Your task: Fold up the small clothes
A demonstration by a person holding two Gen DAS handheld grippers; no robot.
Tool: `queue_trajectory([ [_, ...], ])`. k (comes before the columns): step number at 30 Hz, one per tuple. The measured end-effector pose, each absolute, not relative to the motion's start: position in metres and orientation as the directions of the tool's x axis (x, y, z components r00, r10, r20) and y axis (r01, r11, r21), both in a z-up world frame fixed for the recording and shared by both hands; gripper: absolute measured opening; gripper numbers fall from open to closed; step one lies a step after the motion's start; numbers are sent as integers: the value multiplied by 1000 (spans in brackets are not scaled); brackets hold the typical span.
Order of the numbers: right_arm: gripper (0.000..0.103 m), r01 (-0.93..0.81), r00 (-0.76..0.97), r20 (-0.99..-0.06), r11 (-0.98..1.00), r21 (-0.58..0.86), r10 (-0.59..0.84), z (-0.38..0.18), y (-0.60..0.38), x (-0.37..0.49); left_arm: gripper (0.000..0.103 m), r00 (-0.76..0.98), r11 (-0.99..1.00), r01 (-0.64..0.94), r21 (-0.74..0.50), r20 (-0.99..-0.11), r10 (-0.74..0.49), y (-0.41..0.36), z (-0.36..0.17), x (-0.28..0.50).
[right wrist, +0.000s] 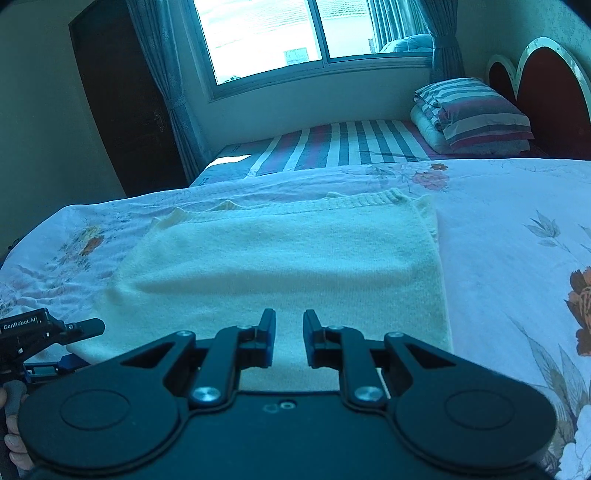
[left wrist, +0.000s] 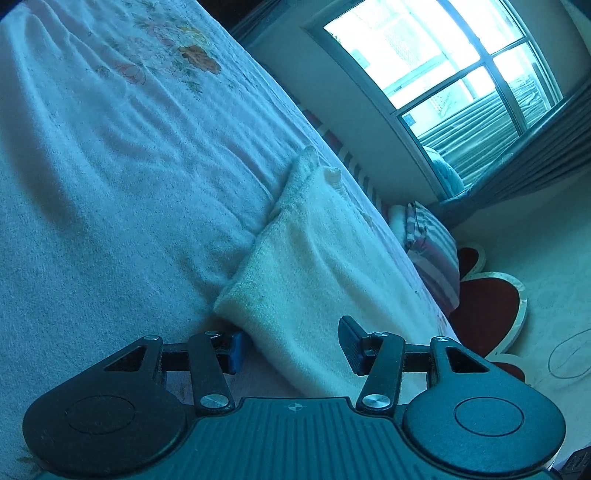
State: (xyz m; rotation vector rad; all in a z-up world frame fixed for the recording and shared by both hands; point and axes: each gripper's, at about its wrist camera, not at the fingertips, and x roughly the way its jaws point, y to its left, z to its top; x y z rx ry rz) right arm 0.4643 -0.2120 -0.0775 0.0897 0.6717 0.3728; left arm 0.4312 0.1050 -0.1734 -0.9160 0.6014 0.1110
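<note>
A cream knitted sweater (right wrist: 280, 266) lies folded flat on the floral bed sheet (right wrist: 498, 240). It also shows in the left wrist view (left wrist: 306, 280), seen from its left side. My left gripper (left wrist: 291, 347) is open, its fingers straddling the near left edge of the sweater, low against the bed. It also shows in the right wrist view (right wrist: 55, 332) at the sweater's left corner. My right gripper (right wrist: 289, 339) is open with a narrow gap, empty, just above the sweater's near edge.
A striped mattress (right wrist: 351, 144) and a stack of striped pillows (right wrist: 476, 114) lie beyond the sheet. A red headboard (right wrist: 550, 96) stands at the right. A window (right wrist: 280, 33) with curtains and a dark wardrobe (right wrist: 122, 103) are behind.
</note>
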Motion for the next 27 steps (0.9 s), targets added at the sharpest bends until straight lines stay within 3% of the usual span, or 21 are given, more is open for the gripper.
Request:
queue_trajectory([
  [10, 10, -395, 682, -582, 893, 216, 442, -83, -178, 487, 52, 870, 558, -338, -757, -478, -121, 101, -186, 445],
  [12, 5, -405, 677, -583, 889, 214, 449, -85, -173, 491, 42, 873, 557, -335, -759, -474, -120, 101, -188, 447],
  [14, 2, -413, 667, -587, 884, 220, 458, -89, -168, 497, 15, 863, 526, -345, -777, -483, -147, 104, -199, 450],
  [15, 2, -415, 666, -590, 884, 216, 457, -90, -165, 499, 12, 863, 507, -347, -789, -480, -158, 105, -204, 450],
  [27, 2, -403, 633, -631, 887, 226, 449, -118, -156, 521, 9, 886, 521, -337, -784, -451, -106, 94, -208, 455],
])
